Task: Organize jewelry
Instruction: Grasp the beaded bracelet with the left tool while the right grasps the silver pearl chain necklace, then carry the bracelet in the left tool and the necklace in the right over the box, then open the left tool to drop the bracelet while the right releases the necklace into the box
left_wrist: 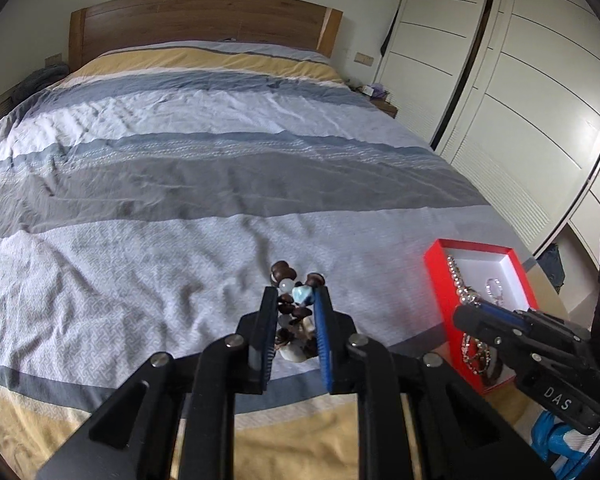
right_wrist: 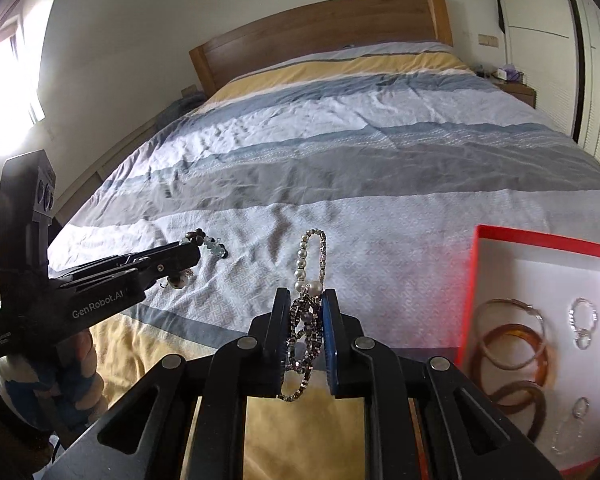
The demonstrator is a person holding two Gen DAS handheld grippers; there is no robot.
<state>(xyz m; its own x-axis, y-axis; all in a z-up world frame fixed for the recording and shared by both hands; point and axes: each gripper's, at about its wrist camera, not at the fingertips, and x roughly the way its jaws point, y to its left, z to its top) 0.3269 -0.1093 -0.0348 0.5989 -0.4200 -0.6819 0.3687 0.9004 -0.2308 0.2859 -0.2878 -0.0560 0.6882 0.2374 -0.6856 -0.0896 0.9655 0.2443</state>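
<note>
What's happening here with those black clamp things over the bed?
A person is sorting jewelry into a red box on the bed, using a handheld tool in each hand. The left tool is clamped on a bracelet of brown and pale beads. The right tool is clamped on a pearl and silver chain, held up beside the box. Amber bangles and small silver pieces already lie in the box.

Daylight floods in from a window (right_wrist: 4, 80) at the far left of the right wrist view, blown out to pure white glare; the bed (left_wrist: 220, 168) is evenly, softly lit with faint crease shadows; the wardrobe (left_wrist: 540, 100) carries a bright sheen; fisheye bending curves its doors and darkens the corners; the near fingers (right_wrist: 278, 344) look slightly soft.
</note>
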